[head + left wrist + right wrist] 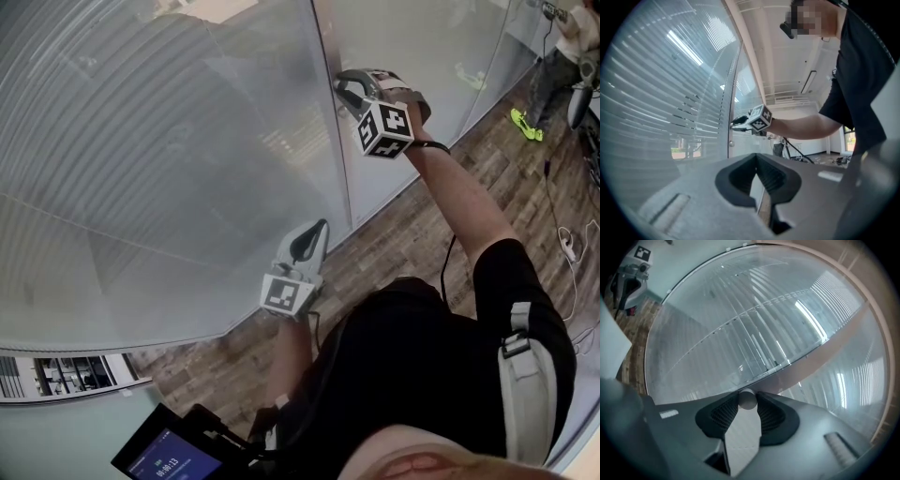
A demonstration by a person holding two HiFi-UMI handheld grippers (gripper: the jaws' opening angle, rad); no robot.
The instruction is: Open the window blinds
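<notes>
Your right gripper [345, 86] has its fingers pinching the small round grey knob [747, 399] squarely ahead; your left gripper [757, 158] hangs lower, fingers pressed together.

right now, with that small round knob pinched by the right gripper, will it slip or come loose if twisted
The knob looks smooth and round, so it may slip under a twist, though the ribbed pads pressing it should help. It seems mounted on the frame beside the glass, so it probably turns in place rather than coming away.
</notes>
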